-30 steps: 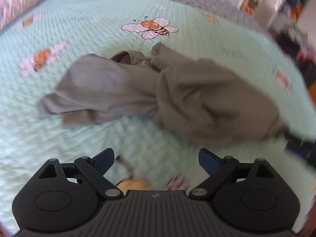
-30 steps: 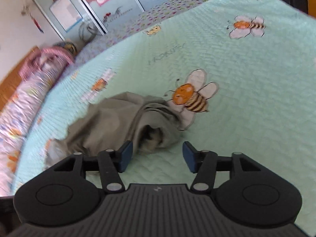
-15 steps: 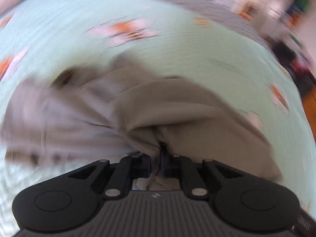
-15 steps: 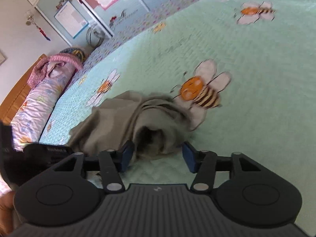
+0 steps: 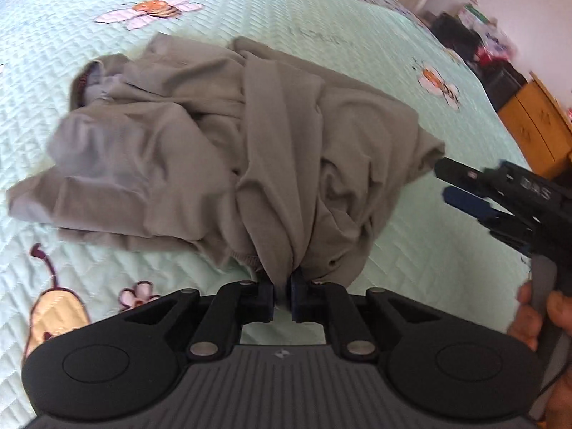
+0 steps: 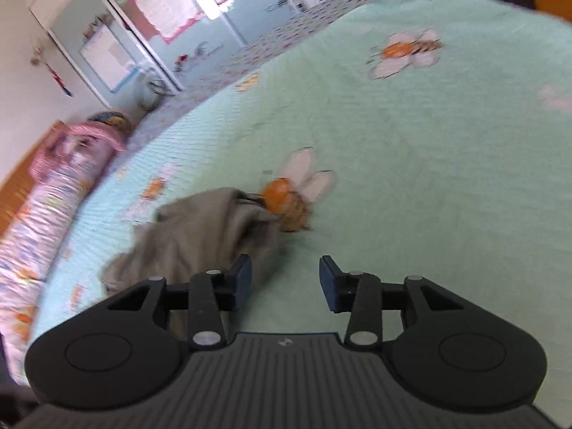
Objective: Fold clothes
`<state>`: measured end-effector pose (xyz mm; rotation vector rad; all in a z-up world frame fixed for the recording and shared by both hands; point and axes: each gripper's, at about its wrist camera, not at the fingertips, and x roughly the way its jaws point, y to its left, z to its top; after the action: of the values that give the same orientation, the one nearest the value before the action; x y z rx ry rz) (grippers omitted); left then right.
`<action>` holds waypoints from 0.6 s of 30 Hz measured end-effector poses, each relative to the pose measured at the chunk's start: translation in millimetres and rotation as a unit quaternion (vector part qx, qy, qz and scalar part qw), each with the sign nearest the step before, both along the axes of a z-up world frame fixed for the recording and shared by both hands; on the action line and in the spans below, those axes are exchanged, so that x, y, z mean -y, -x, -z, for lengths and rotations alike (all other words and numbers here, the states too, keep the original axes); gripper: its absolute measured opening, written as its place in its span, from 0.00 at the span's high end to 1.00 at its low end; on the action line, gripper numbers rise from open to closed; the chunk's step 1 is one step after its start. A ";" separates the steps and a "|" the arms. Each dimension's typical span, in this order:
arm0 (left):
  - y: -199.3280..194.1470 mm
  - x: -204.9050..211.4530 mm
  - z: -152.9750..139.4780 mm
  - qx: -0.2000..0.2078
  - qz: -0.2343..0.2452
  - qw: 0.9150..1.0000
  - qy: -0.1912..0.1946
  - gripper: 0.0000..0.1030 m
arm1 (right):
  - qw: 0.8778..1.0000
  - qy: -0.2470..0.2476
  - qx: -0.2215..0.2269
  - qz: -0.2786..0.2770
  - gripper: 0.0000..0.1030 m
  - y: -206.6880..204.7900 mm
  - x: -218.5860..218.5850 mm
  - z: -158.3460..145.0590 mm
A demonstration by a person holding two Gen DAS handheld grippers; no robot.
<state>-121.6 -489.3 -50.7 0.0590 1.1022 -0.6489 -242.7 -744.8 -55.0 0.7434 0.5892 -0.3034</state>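
A crumpled grey-brown cotton garment [image 5: 228, 150] lies unfolded on the mint-green quilted bed [image 5: 393, 46]. The left gripper [image 5: 283, 295] pinches its near edge; the right gripper [image 6: 285, 282], fingers half-open and empty, waits at its right side. Folding has barely begun.

Left gripper [image 5: 282, 298] and right gripper [image 6: 285, 282]: matte black housings were noted, each with a ribbed grey centre panel, two round side discs, silver pivot screws and dark blue finger pads [image 6: 244, 274]. White lettering was seen on the right gripper's side.
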 end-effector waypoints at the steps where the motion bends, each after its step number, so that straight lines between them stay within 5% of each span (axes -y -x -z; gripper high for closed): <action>1: -1.5 -0.9 -1.9 0.002 -0.004 1.000 0.000 0.93 | 1.000 -0.010 0.000 -0.004 0.52 -8.9 0.1 1.3; 3: -4.1 1.6 -6.4 0.007 -0.006 1.000 -0.006 0.93 | 0.998 -0.063 0.013 -0.009 0.54 -26.9 3.7 9.0; 5: -4.3 2.6 -14.6 0.015 -0.007 1.000 -0.002 0.93 | 0.998 -0.060 0.010 0.007 0.90 -35.4 5.7 7.3; 6: -3.9 2.8 -19.5 0.020 -0.007 1.000 0.002 0.93 | 0.998 -0.052 0.008 0.016 0.94 -38.9 6.3 5.4; 9: -2.2 -1.1 -37.3 0.042 -0.004 0.999 0.022 0.93 | 0.998 0.011 0.062 0.015 0.99 -27.8 3.1 -31.6; 13: -3.1 -10.0 -57.3 0.062 -0.009 0.997 0.046 0.93 | 0.980 0.135 0.134 0.052 1.00 10.3 10.2 -94.8; 18: -4.1 -24.3 -39.0 0.056 -0.043 0.997 -0.039 0.92 | 0.986 0.147 0.068 0.035 0.99 40.1 34.3 -96.7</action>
<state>-117.5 -465.0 -11.8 0.1137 1.0159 -0.5182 -282.8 -779.2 41.6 0.4951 0.3784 -0.3913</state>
